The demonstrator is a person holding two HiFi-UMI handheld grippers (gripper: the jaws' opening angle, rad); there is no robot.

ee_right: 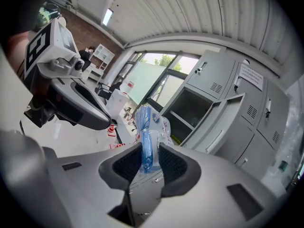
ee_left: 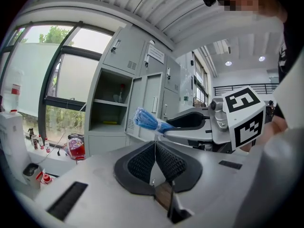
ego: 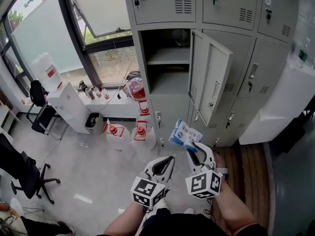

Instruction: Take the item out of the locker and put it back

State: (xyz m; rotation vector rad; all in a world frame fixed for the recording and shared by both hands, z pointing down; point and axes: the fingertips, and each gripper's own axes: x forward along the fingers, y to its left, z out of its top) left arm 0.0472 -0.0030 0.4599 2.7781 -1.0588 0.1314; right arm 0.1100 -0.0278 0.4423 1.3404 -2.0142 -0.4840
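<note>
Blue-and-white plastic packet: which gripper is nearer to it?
Right. The right gripper clamps the blue-and-white plastic packet; the left gripper, shut and empty, is apart, beside it.

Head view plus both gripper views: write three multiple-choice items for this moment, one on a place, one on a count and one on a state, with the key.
1. Where is the blue-and-white packet?
A. on the locker shelf
B. between the right tongs
C. on the floor

2. How many locker doors stand open in the head view?
A. one
B. two
C. three

3. How are the left tongs?
A. wide apart
B. closed on a bottle
C. shut, with nothing between them

Key:
1 B, the right gripper view shows them clamping it.
2 A, one door hangs open and the rest are closed.
3 C, the left gripper view shows them meeting, empty.
</note>
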